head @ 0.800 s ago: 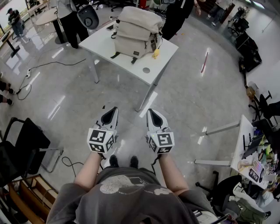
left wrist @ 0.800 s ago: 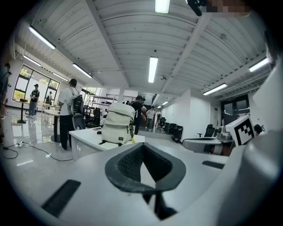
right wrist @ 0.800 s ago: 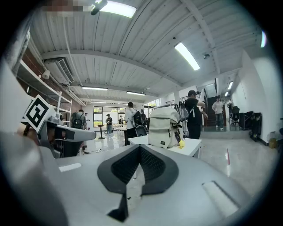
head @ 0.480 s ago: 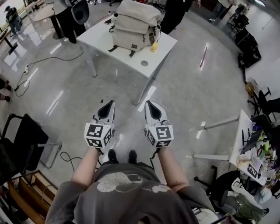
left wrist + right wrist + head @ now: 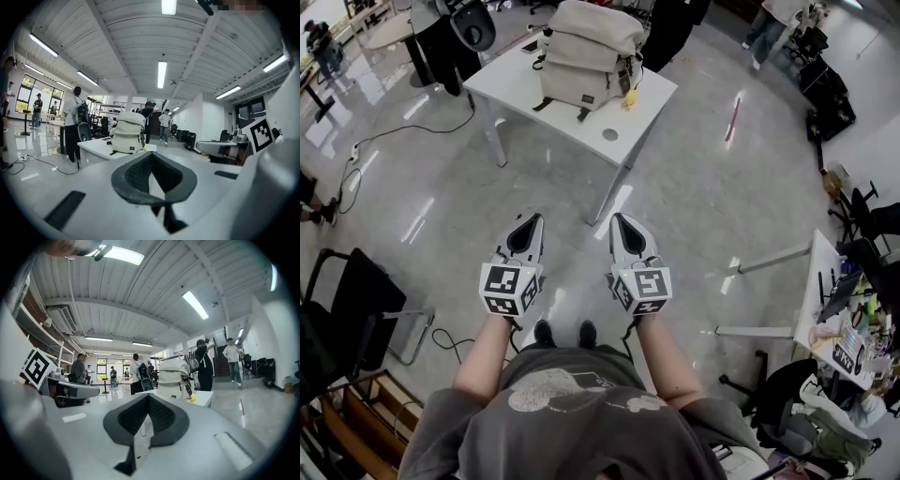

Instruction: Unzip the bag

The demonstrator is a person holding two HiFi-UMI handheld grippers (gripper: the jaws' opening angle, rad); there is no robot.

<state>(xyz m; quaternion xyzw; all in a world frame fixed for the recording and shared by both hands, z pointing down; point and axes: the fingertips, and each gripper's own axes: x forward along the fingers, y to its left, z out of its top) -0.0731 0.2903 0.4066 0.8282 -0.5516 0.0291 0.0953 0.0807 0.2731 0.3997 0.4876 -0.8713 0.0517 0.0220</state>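
Note:
A beige backpack [image 5: 586,54] stands upright on a white table [image 5: 544,114] at the top of the head view, well ahead of me. It also shows in the left gripper view as the backpack [image 5: 127,133] and in the right gripper view as the backpack [image 5: 173,377], with a small yellow charm [image 5: 630,97] hanging at its side. My left gripper [image 5: 528,223] and right gripper [image 5: 619,221] are held side by side over the floor, far short of the table. Both are shut with nothing between the pads.
People stand beyond the table, one in black [image 5: 670,33] and one with a dark backpack [image 5: 469,23]. A black chair [image 5: 356,314] is at my left, a cluttered desk [image 5: 844,328] at my right. A cable [image 5: 384,141] runs over the shiny floor.
The table and backpack have shifted slightly up and left in the head view as I stepped forward. Both grippers keep their pose and stay shut.

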